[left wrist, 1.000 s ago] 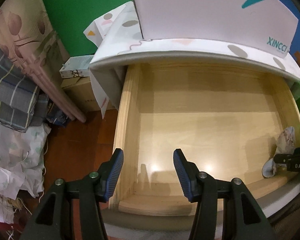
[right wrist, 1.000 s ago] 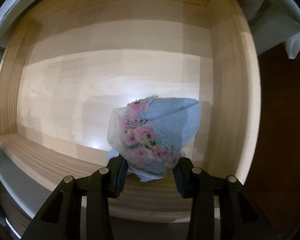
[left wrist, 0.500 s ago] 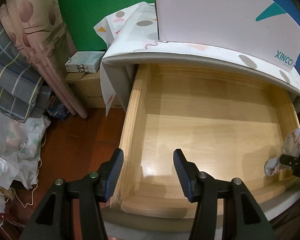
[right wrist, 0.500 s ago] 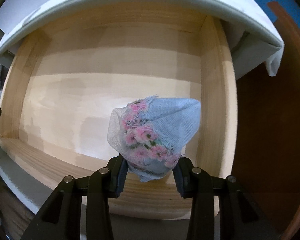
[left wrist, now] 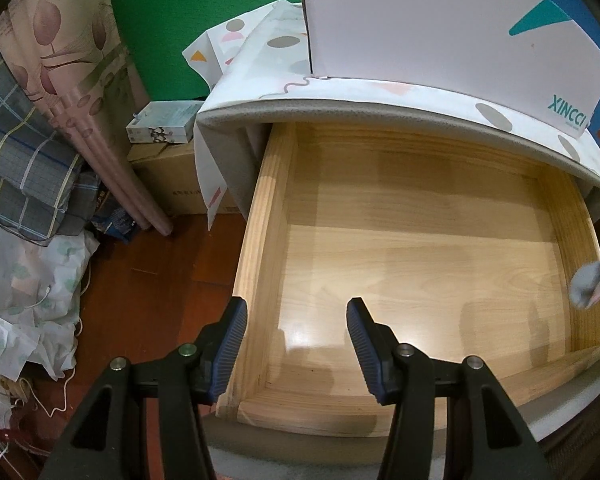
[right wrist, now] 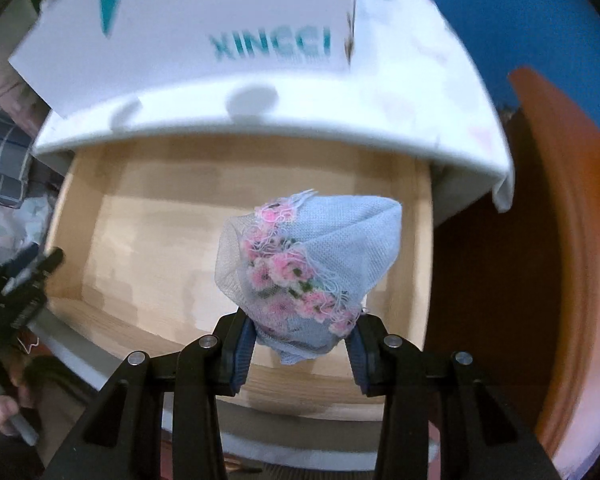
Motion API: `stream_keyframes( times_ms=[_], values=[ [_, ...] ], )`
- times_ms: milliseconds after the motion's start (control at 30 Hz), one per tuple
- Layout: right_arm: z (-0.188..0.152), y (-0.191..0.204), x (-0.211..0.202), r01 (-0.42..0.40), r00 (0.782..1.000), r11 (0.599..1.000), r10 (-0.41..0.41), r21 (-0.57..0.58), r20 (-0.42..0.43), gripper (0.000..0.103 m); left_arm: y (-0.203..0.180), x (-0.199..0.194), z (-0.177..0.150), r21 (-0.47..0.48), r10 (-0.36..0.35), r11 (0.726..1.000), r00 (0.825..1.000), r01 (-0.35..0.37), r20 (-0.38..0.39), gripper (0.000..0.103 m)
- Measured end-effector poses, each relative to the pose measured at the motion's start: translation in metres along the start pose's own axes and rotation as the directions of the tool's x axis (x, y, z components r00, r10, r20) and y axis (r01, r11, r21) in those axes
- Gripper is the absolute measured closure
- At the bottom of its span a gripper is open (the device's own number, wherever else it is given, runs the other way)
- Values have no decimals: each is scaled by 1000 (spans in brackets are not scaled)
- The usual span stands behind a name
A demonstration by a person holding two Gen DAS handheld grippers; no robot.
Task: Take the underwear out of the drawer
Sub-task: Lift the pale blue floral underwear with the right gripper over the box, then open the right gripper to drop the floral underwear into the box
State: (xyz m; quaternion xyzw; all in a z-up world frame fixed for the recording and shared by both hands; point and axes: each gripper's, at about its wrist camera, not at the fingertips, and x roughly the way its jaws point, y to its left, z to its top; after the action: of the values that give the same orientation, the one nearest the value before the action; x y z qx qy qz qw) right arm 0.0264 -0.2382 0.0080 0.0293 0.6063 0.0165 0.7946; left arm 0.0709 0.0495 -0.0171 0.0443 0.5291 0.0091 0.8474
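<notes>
My right gripper [right wrist: 300, 344] is shut on light blue underwear with pink flower lace [right wrist: 316, 260] and holds it above the open wooden drawer [right wrist: 148, 216]. In the left wrist view the underwear [left wrist: 588, 284] shows blurred at the drawer's right edge. My left gripper [left wrist: 296, 344] is open and empty, above the front left corner of the drawer [left wrist: 420, 248], whose visible floor is bare.
A white XINCCI box [left wrist: 440, 20] stands on the patterned cloth over the cabinet top [left wrist: 260, 68]. Cardboard boxes [left wrist: 172, 176], a rolled mat [left wrist: 92, 120] and piled fabric [left wrist: 20, 240] lie left on the wooden floor. A brown wooden piece [right wrist: 572, 240] is at the right.
My right gripper has lifted the underwear up and back out of the drawer. My left gripper has pulled back and risen, staying open.
</notes>
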Motion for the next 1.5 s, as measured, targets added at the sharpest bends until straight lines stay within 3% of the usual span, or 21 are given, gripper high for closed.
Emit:
stream_keyframes(
  times_ms=[300,733,900,1067,1500],
  values=[
    [31,8,-91,-13,992,998,21,-65,121,65,-1,0,-1,8,-13,1000,1000,13,1,50],
    [133,58,-141,-18,962,995,45,-100,269,65,1,-3,-1,0,-38,999,999,38,22,50],
    [169,71,-136,-24,957,995,49,-94,285,65,4,-3,-1,-16,-44,999,999,44,20,50],
    [199,84,-102,-24,968,996,43,-81,248,65,-1,-6,-2,2,-49,999,998,49,29,50],
    [217,105,-21,-63,987,995,73,-73,142,63,6,-6,-3,-29,-45,999,999,46,30,50]
  ],
)
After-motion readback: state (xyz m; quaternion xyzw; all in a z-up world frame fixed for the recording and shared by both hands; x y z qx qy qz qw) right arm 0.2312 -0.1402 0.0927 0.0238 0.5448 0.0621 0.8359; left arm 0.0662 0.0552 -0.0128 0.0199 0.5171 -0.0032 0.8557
